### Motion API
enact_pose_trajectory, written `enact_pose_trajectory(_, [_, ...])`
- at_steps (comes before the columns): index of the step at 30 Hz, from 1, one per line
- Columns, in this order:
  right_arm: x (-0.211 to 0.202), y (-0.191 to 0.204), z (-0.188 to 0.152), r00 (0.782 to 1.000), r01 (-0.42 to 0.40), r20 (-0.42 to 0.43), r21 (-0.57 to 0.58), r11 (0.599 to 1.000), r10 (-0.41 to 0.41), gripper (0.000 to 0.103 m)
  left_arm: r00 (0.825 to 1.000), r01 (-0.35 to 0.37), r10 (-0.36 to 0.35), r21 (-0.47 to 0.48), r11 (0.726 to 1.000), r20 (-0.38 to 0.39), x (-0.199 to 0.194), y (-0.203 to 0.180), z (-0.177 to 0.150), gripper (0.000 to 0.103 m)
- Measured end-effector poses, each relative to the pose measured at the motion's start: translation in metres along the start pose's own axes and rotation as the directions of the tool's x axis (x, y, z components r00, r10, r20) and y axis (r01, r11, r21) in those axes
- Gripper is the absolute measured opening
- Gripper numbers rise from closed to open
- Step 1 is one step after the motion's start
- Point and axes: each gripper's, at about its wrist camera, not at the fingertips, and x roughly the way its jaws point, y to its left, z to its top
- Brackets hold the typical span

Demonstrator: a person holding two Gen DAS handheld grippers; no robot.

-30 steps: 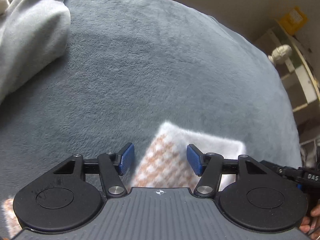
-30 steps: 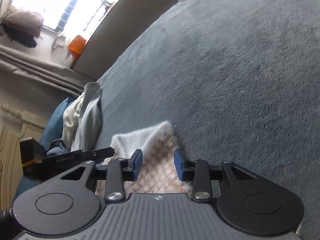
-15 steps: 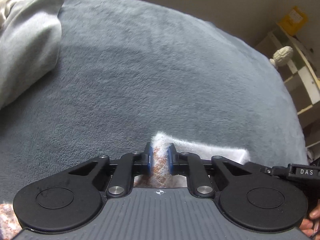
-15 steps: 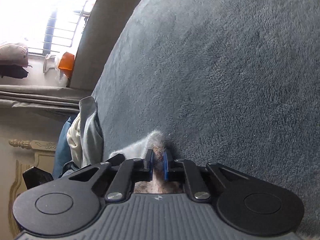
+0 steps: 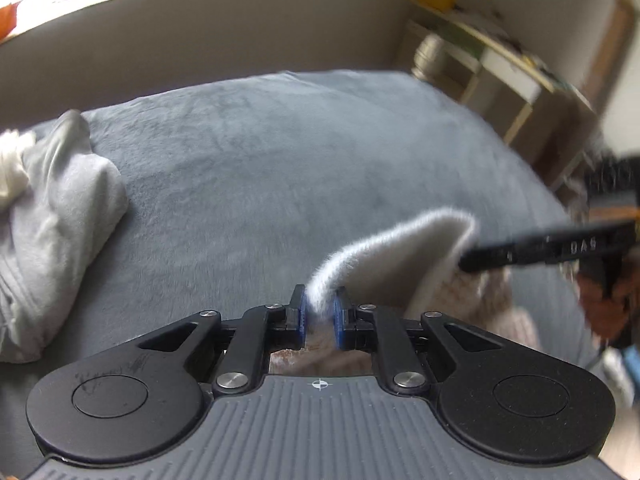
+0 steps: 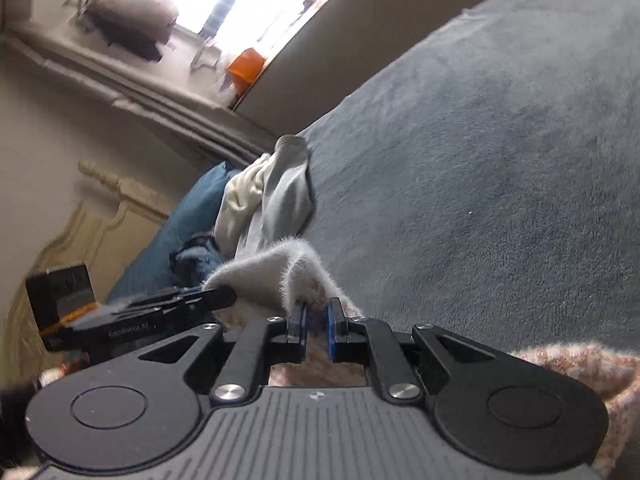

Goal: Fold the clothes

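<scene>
Lifted off grey plush blanket since earlier: fuzzy white-and-tan checked garment, edge pinched in clamped left gripper and right gripper; crumpled grey clothing far left.

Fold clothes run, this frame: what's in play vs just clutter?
In play:
- fuzzy white-and-orange garment
- left hand-held gripper, shut on it
- right hand-held gripper, shut on it

Lying about:
- grey garment pile
- blue pillow
- shelf unit

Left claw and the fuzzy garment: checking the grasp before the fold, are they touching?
Touching. The left wrist view shows the left claw shut on the fuzzy garment, its white edge pinched between the blue pads.
</scene>
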Motion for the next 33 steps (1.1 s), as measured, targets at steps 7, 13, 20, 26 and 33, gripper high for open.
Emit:
enact_pose_trajectory(7, [0.006,0.073,-0.106,0.972,0.092,-0.089,-0.706,0.702,-0.217,0.011,0.950,0.001,0.072,0.232,0.973,-0.305,0.010,-0.029,-0.084,0.021])
enact_pose_trajectory(13, [0.027,0.075,-0.163,0.920,0.156,-0.050,-0.864,0.479,-0.389,0.016,0.931,-0.094,0.139,0.149,0.984,-0.338,0.006,-0.020,-0.101,0.036])
enact_pose_trajectory(20, [-0.003,0.055,-0.135,0.922,0.256,-0.045,-0.672,0.694,-0.383,0.018,0.974,-0.224,0.206,-0.244,0.943,-0.099,-0.008,0.016,-0.063,0.044])
enact_pose_trajectory(26, [-0.028,0.039,-0.111,0.924,0.321,-0.039,-0.457,0.829,-0.380,0.019,0.984,-0.172,0.152,-0.291,0.941,-0.090,0.033,-0.001,-0.065,0.046])
enact_pose_trajectory(33, [-0.035,-0.063,-0.075,0.988,0.155,-0.053,0.402,0.902,-0.146,0.032,0.957,-0.279,0.266,-0.111,0.954,-0.118,0.062,-0.040,-0.105,0.049])
